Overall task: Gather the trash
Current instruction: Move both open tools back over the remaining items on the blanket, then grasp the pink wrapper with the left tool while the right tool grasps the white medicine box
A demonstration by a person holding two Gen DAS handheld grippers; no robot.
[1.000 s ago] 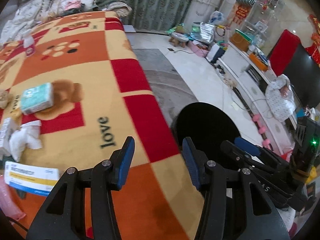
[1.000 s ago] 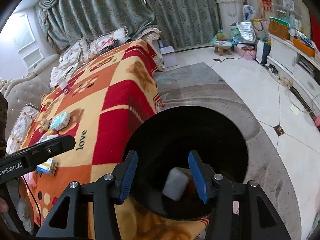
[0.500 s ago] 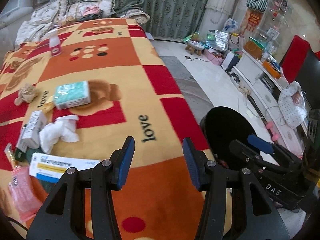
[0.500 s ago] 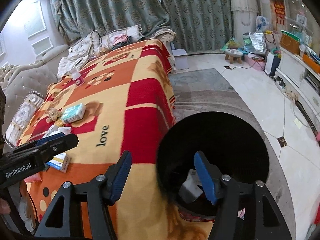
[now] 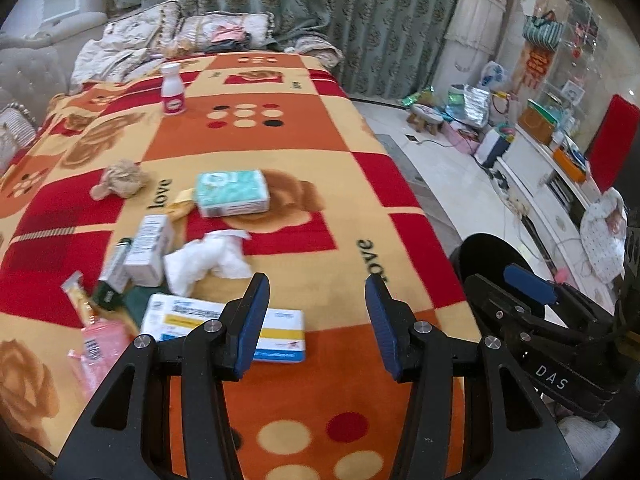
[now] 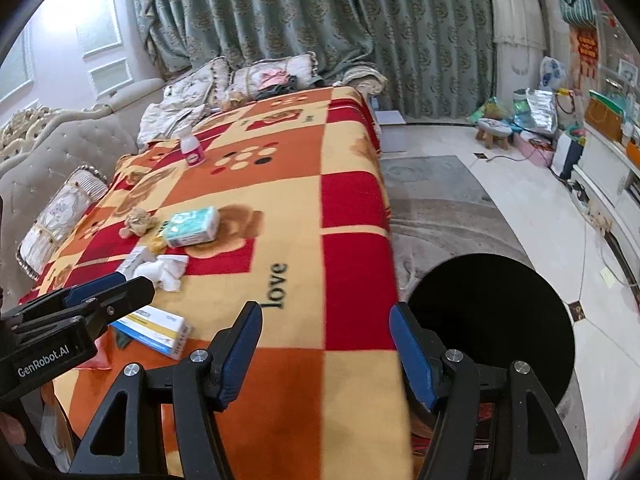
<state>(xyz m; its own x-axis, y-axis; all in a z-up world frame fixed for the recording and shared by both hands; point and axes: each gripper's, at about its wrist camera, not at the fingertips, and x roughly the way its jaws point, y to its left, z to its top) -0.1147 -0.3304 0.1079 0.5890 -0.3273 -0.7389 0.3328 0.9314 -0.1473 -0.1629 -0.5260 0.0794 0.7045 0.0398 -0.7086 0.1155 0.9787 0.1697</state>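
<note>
Trash (image 5: 208, 258) on blanket (image 5: 280, 148), beside black bin (image 6: 492, 320)

Your left gripper (image 5: 316, 322) is black, with two triangular cut-out arms, silver round screws at the joints and ribbed blue pads (image 5: 250, 320) lining the inner faces of the fingers. Your right gripper (image 6: 326, 352) matches it: black frame, silver screws, blue pads (image 6: 412, 354). White lettering reads "DAS" on the right gripper's side and "GenRobot.AI" on the left's.
</note>
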